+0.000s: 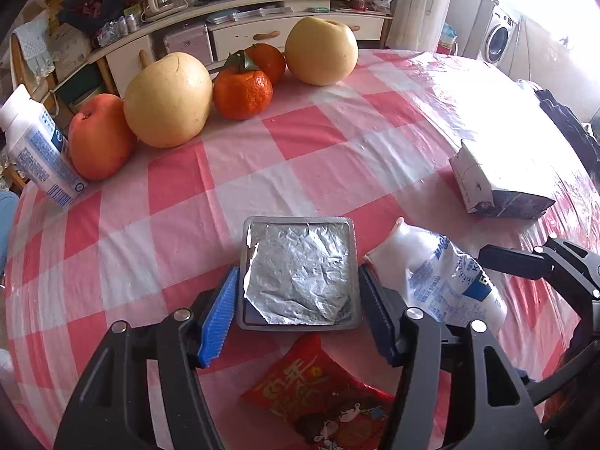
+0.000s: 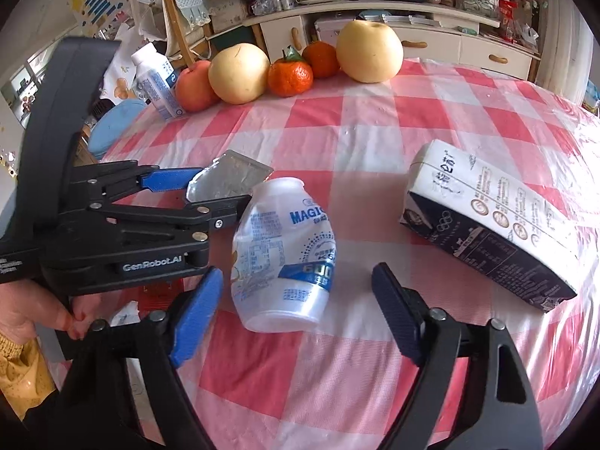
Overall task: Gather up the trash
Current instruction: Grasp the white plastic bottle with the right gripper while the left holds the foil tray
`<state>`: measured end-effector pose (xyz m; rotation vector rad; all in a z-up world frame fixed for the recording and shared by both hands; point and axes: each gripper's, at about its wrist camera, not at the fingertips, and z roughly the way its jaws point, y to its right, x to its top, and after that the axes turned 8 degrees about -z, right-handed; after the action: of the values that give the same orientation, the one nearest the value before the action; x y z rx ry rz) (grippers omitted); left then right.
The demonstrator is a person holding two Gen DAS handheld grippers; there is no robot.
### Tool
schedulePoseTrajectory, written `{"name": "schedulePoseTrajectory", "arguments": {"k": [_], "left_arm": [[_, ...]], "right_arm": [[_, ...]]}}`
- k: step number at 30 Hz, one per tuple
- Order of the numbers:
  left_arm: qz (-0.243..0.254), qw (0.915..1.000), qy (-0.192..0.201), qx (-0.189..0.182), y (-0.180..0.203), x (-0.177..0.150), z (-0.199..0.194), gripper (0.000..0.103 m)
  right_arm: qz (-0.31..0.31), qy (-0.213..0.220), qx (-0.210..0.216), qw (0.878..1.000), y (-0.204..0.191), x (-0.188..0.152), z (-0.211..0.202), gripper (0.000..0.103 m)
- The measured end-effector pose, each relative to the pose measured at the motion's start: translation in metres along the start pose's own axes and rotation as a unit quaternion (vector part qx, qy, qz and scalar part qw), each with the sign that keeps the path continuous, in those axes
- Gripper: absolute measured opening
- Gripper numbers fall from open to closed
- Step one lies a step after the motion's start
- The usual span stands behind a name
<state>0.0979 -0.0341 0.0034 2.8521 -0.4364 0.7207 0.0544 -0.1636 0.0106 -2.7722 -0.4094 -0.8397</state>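
Trash lies between and around both grippers on our red-and-white checked tablecloth.

Our left gripper is closed on a grey foil-lidded tray, a blue pad against each side edge; the crumpled foil hides what is inside. Our right gripper stands apart around a squashed clear bottle lying on its side, pads not touching it; its blue label reads "MAGIC". We read "GenRobot.AI" on the left gripper's body. Just below the tray lies a red snack wrapper with yellow Chinese characters. Right of the bottle lies a flattened black-and-white carton with Chinese print. Farther back stand a small white bottle, two pears, two tangerines and an apple.
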Motion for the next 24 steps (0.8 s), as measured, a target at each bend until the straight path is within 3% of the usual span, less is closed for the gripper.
{"name": "schedulePoseTrajectory", "arguments": {"k": [7, 9, 24], "left_arm": [[-0.031, 0.999, 0.033, 0.0, -0.009, -0.004, -0.025, 0.063], [-0.037, 0.9984, 0.041, 0.007, -0.012, -0.008, -0.033, 0.063], [-0.109, 0.9882, 0.097, 0.046, -0.051, -0.083, -0.104, 0.063]], "right_arm": [[-0.019, 0.004, -0.022, 1.0, -0.005, -0.002, -0.001, 0.067], [-0.015, 0.008, -0.022, 1.0, -0.003, -0.003, -0.002, 0.056], [-0.022, 0.047, -0.01, 0.999, -0.012, -0.006, -0.014, 0.055]]}}
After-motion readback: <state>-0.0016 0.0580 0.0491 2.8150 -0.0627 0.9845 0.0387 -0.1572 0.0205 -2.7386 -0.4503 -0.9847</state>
